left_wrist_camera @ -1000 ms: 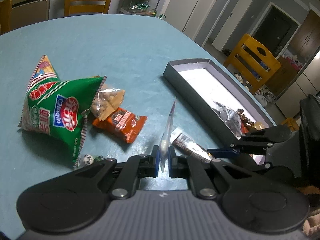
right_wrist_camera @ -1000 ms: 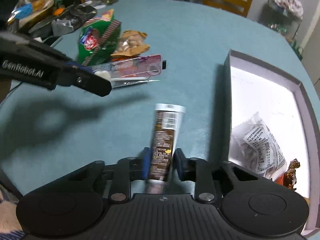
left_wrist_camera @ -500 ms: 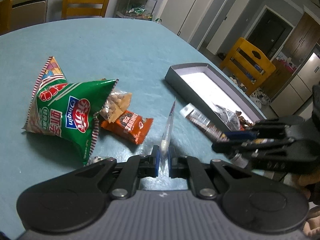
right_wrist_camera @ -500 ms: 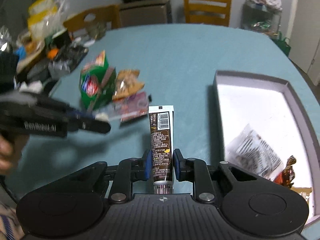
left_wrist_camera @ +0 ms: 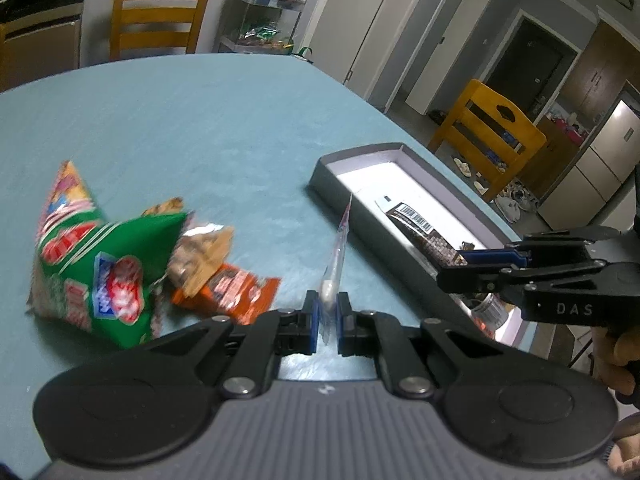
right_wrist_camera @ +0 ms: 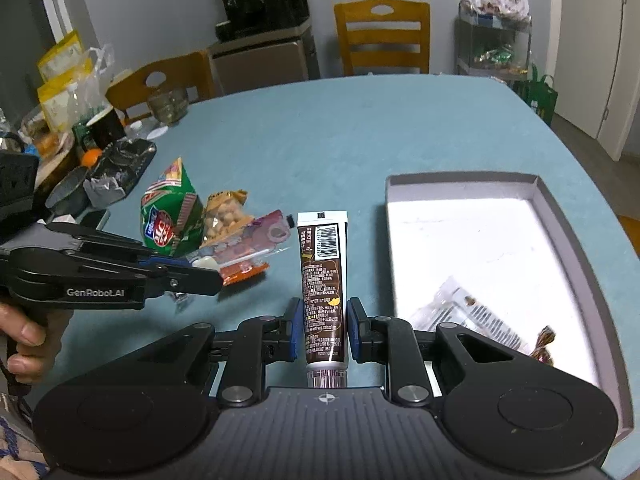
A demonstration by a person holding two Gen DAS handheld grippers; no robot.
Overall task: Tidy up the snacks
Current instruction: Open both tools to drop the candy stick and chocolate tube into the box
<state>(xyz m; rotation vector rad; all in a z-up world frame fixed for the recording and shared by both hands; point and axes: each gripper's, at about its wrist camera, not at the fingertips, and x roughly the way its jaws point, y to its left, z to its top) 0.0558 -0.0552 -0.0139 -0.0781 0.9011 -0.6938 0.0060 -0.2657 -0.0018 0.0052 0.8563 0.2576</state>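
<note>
Your left hand-held gripper (left_wrist_camera: 325, 325) is closed on a thin clear packet (left_wrist_camera: 338, 256), which stands edge-on between the blue pads, above the teal tabletop (left_wrist_camera: 208, 128). Your right hand-held gripper (right_wrist_camera: 321, 334) pinches a brown tube (right_wrist_camera: 323, 280) across its lower body, the barcode end pointing away from you; in the left wrist view that tube reaches over the near wall of the grey tray (left_wrist_camera: 424, 164), while in the right wrist view the tray (right_wrist_camera: 560, 216) sits just to the tube's right. Inside the tray lie a clear printed pouch (right_wrist_camera: 476, 312) and a small brown-wrapped sweet (right_wrist_camera: 545, 340). On the tabletop to the left, a green chip bag (left_wrist_camera: 100, 276), a peanut bag (left_wrist_camera: 204, 256) and an orange snack pack (left_wrist_camera: 236, 292) lie bunched together, touching.
</note>
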